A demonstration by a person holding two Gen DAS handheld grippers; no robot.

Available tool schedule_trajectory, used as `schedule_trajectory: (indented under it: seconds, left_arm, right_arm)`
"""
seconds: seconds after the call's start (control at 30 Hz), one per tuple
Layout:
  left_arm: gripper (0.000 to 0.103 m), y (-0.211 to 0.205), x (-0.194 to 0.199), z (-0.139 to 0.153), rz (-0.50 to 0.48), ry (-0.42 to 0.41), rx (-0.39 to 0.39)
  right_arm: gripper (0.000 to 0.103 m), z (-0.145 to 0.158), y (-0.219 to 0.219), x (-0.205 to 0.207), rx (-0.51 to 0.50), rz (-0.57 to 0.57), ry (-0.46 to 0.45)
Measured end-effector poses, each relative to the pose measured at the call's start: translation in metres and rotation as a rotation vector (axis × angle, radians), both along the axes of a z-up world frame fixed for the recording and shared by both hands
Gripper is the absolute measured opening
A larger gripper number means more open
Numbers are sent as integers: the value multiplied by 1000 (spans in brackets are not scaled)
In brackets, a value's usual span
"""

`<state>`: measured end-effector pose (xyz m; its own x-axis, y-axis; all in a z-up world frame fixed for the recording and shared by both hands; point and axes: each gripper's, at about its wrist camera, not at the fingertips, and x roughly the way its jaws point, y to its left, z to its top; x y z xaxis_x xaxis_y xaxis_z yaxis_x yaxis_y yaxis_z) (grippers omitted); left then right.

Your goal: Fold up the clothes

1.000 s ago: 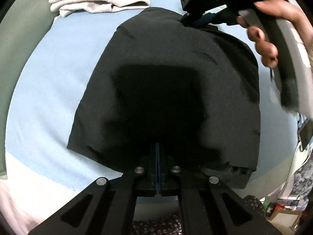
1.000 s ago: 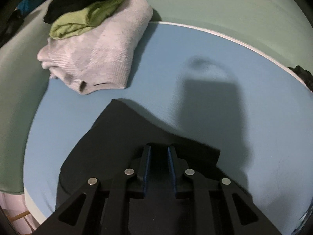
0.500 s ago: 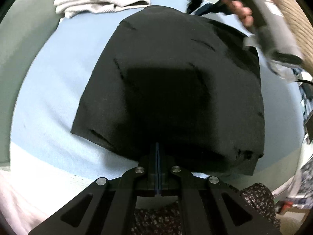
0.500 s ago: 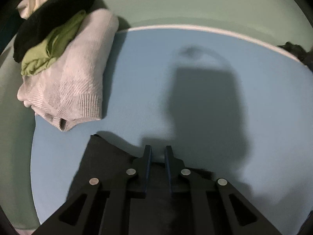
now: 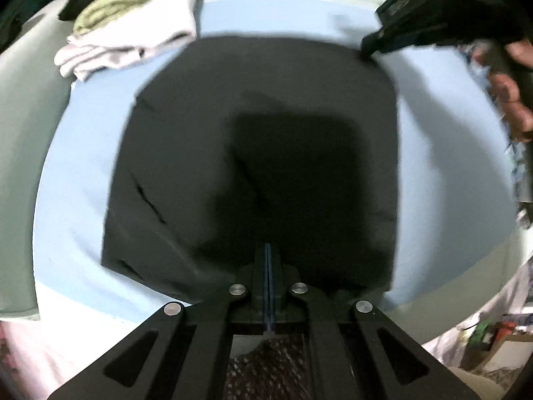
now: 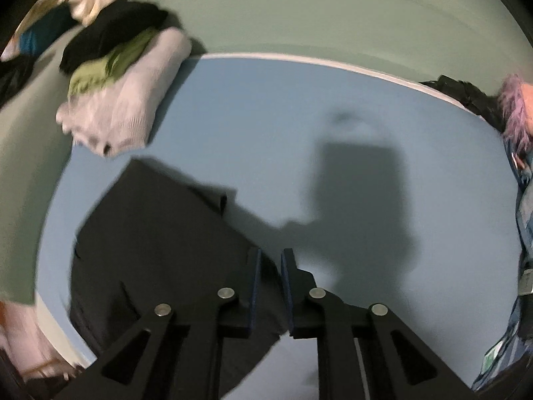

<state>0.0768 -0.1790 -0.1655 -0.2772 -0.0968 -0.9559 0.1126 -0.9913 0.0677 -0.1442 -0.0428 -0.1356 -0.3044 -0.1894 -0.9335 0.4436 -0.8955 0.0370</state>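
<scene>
The black garment [image 5: 253,153] lies flat mid-frame on the blue bed sheet [image 5: 83,173]. Left claw [image 5: 267,260] is pinched closed at its near hem, apparently on the fabric. Right claw [image 6: 269,263] stands slightly apart, nothing between, at the garment's edge. Best to keep the hem taut and corners aligned. I count one black garment, one folded stack [image 5: 133,33] upper left, two claws.

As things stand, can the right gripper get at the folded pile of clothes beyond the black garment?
Probably yes. Only open blue sheet lies between the right gripper and the pile of clothes. Its narrow jaws hold nothing, beside the black garment, though they would need to open wider.
</scene>
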Motion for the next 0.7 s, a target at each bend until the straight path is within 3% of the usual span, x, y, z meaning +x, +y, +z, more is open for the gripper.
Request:
schedule_trajectory:
  seconds: [0.1, 0.3, 0.43, 0.5, 0.7]
  left_arm:
    - [3, 1, -1, -5, -23, -17, -12]
    - [3, -1, -9, -6, -95, -68, -7]
    - [3, -3, -10, -6, -119, -82, 8]
    - [3, -6, -9, -6, -123, -85, 27]
    - [3, -14, 0, -7, -139, -91, 55]
  right_arm:
    - [9, -16, -7, 4, 48, 73, 5]
    - [9, -20, -31, 13, 185, 294, 151]
    - [6, -32, -38, 6, 236, 367, 146]
    - [6, -40, -42, 13, 293, 444, 201]
    - [2, -44, -41, 14, 324, 540, 251]
